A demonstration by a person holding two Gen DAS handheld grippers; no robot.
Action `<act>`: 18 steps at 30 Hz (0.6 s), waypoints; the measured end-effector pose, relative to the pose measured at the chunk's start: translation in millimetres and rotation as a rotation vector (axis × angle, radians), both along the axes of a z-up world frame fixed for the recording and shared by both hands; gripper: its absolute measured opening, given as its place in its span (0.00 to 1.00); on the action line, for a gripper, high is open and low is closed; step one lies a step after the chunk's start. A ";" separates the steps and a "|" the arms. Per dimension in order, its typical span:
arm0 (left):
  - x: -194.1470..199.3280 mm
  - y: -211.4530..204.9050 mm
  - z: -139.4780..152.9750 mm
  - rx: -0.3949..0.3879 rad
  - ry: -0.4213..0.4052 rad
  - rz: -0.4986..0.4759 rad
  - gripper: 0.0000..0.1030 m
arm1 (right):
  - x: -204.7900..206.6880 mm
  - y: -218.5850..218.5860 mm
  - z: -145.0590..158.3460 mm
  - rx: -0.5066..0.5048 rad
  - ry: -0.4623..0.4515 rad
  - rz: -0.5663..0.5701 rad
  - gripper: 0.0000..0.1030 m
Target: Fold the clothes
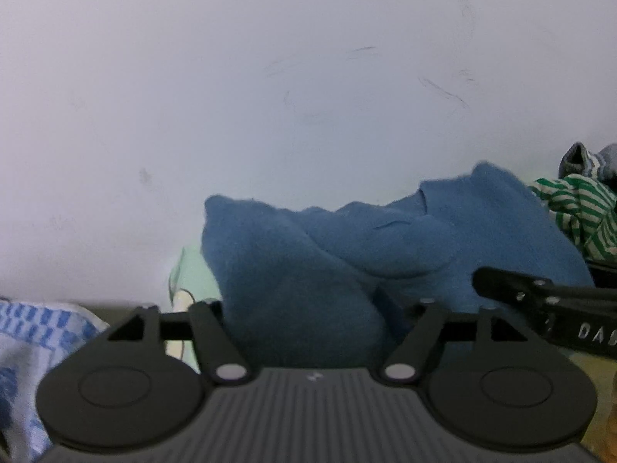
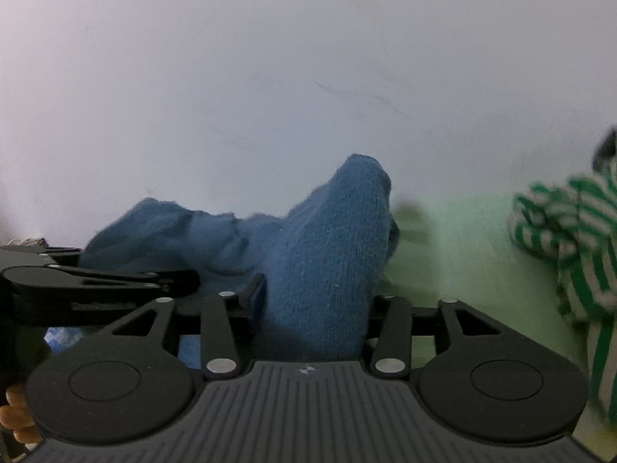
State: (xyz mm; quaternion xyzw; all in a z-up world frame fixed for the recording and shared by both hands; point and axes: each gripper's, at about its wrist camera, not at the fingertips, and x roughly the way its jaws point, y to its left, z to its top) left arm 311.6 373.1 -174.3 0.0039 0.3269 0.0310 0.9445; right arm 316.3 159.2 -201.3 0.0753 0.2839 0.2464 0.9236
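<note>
Because the blue knitted garment (image 1: 308,270) is bunched up between the two claws, it fills the lower middle of both wrist views, heaped on a pale green surface (image 2: 455,239) against a plain white wall (image 1: 270,77). In the left wrist view the left claw (image 1: 308,320) stands wide, its fingers either side of the knit at about 6 o'clock; whether the pads press on the cloth I cannot tell, as the fabric hides them. The right claw (image 2: 312,308) has a tall peak of the same knit rising between its fingers, and it looks pinched there — though the contact itself is hidden too. Each claw shows in the other's view: the right one at 3 o'clock in the left view, the left one at 9 o'clock in the right view.

The knit looks soft, thick and limp, light enough to lift yet prone to sag and stretch; it will hold no shape by itself. I judge the best hold to be at an edge or corner — hem or shoulder — not the bunched middle, so it can be spread flat. A green-striped garment (image 2: 570,239) lies at 3 o'clock, apart from the knit, and a blue checked cloth (image 1: 34,332) at 8 o'clock in the left view.
</note>
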 end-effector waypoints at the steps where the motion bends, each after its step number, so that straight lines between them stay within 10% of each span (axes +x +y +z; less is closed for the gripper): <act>1: 0.7 -0.7 0.4 -0.007 -0.005 0.006 0.79 | -0.4 -1.5 0.3 0.005 0.005 -0.006 0.53; 12: -73.6 24.2 26.3 0.040 -0.165 0.103 0.95 | -16.2 -28.0 34.3 -0.117 -0.132 0.000 0.69; 18: -73.9 26.8 37.7 -0.078 -0.123 0.075 0.51 | -31.7 -43.5 51.1 -0.036 -0.164 0.001 0.63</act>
